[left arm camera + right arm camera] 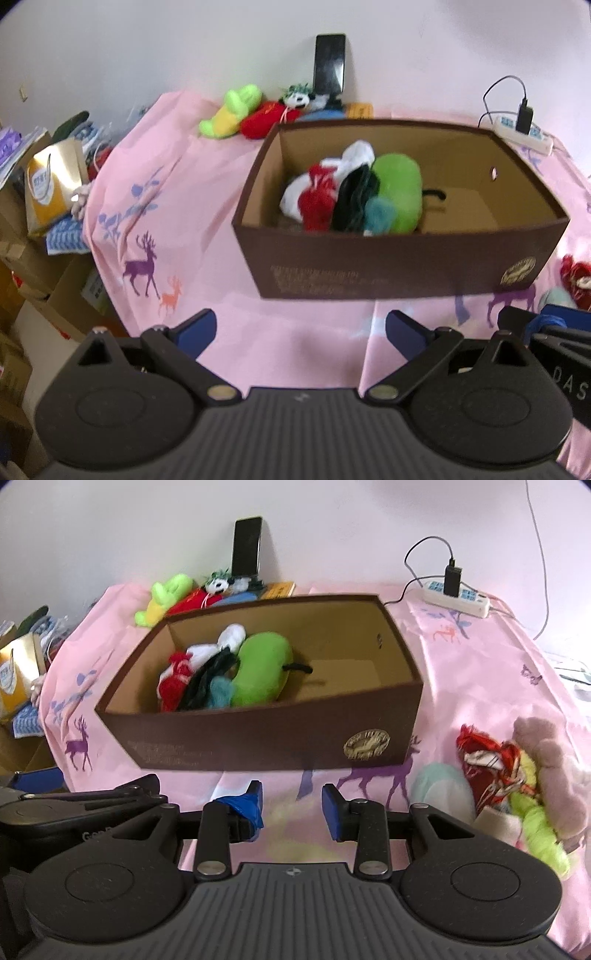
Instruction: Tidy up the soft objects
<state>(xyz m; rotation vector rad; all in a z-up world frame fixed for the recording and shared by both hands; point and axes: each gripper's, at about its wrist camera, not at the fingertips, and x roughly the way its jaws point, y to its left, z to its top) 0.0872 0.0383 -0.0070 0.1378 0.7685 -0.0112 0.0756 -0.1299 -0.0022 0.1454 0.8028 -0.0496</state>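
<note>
both grippers, left (301, 330) and right (291, 801), hover level before the box (258, 738), jaws released.

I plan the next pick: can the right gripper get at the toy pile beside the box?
Probably yes: the right gripper is open and empty, and the toy pile lies uncovered on the cloth right of the box, nothing between.

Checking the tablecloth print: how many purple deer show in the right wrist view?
2. One deer left of the brown box, another deer at its front right corner. Others may be hidden.
</note>
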